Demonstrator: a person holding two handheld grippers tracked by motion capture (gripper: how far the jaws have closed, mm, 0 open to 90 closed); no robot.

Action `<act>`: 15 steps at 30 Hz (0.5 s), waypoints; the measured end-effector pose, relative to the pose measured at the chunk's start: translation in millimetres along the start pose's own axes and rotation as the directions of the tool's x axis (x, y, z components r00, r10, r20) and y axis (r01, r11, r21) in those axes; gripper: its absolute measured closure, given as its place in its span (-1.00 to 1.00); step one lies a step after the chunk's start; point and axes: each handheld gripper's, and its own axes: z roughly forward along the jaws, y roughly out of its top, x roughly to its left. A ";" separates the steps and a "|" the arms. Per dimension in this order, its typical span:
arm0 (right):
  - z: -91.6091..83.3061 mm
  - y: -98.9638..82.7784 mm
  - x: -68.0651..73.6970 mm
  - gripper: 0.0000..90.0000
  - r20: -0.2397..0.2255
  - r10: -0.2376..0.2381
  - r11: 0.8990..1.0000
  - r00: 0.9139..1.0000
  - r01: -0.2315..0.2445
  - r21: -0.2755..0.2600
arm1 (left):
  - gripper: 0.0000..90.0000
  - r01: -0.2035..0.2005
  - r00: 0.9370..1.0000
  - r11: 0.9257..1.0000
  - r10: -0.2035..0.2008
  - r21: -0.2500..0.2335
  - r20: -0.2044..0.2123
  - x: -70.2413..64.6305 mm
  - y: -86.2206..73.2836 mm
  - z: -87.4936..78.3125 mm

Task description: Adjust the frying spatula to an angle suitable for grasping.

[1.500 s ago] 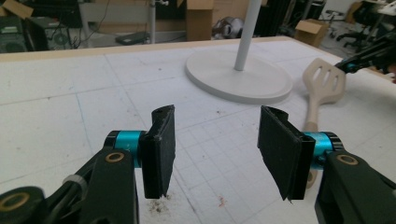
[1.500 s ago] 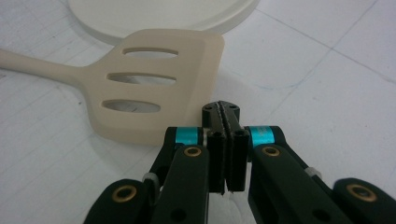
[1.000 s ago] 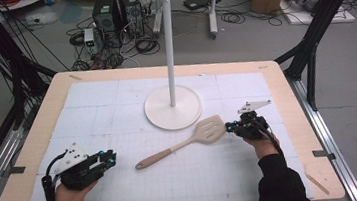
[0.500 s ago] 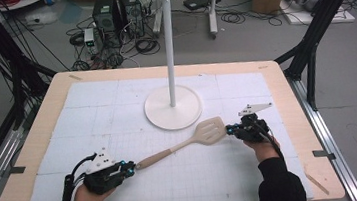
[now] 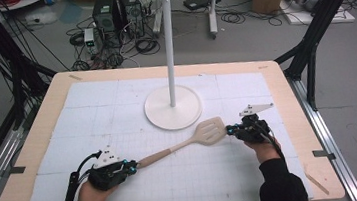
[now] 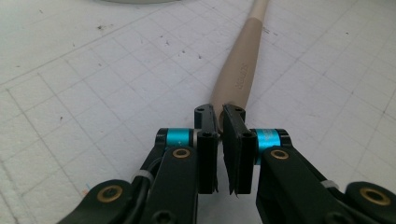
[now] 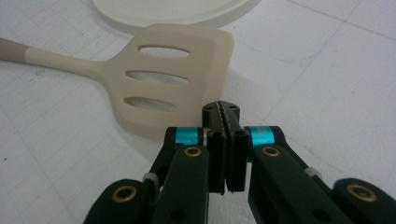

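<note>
Left gripper is pinching the beige slotted plastic spatula's handle end; right gripper is sitting closed (empty) beside the blade. Lifting likely follows.

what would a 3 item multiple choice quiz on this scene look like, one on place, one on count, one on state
1. Where does the spatula lie?
A. hung on the stand
B. flat on the table, between the two grippers
C. on the floor

2. How many slots does the spatula's blade have?
A. one
B. three
C. five

3. How do the right gripper jaws stand?
A. wide open
B. shut on the stand's pole
C. pressed shut, holding nothing

Key: 1 B, in the high view it lies on the table between the grippers. 2 B, the right gripper view shows three slots. 3 C, the jaws meet beside the blade's edge.
</note>
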 end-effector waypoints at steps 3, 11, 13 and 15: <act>-1.8 0.0 1.7 0.98 0.002 -0.003 1.000 1.000 0.003 -0.004 | 0.85 0.008 1.000 1.000 -0.008 0.000 -0.008 2.7 1.2 1.2; -4.6 1.7 15.7 0.98 -0.036 -0.038 0.999 0.999 0.039 0.012 | 0.85 0.038 0.999 0.999 -0.038 -0.009 -0.035 11.7 5.2 3.7; -4.7 4.4 22.1 0.98 0.003 -0.086 0.996 0.996 0.086 0.012 | 0.85 0.052 0.998 0.999 -0.053 -0.014 -0.032 14.2 6.2 4.2; -9.1 6.4 19.3 0.98 0.024 -0.062 0.998 0.998 0.063 -0.032 | 0.85 0.036 0.999 0.999 -0.036 -0.012 -0.035 13.2 6.0 4.0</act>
